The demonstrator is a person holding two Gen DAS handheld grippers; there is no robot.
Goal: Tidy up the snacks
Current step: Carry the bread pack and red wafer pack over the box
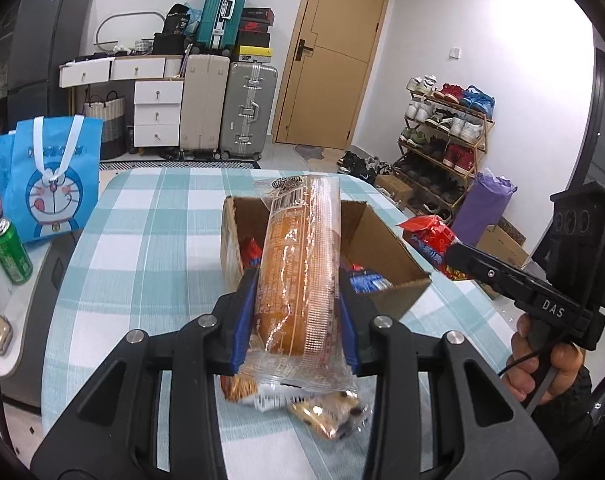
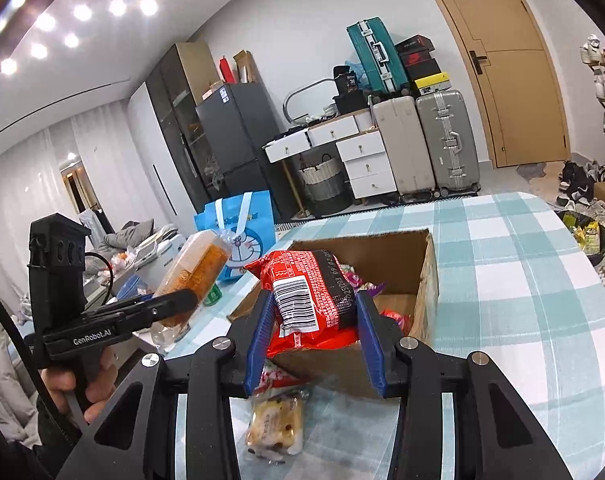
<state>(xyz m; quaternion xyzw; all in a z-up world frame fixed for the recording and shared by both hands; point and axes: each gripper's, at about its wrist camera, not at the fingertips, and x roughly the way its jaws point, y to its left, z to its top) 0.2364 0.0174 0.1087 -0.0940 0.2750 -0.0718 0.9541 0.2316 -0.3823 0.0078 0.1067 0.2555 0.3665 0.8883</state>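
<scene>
Cardboard box (image 1: 386, 240) on table (image 1: 150, 216), several snack packs inside. Long wrapped snack (image 1: 298, 264) clamped in left gripper (image 1: 298, 320), above box's near wall. Snack packet (image 2: 310, 296) clamped in right gripper (image 2: 316, 340), over box's near edge. Small wrapped cake (image 2: 276, 426) on table before box. Gift bag (image 1: 52, 184) and can (image 1: 11, 250) left of table. Suitcases (image 1: 226, 108) behind, against far wall.

The left gripper (image 1: 298, 316) and right gripper (image 2: 316, 340) each clamp a packet; the right hand (image 1: 542, 364) shows at four o'clock.
</scene>
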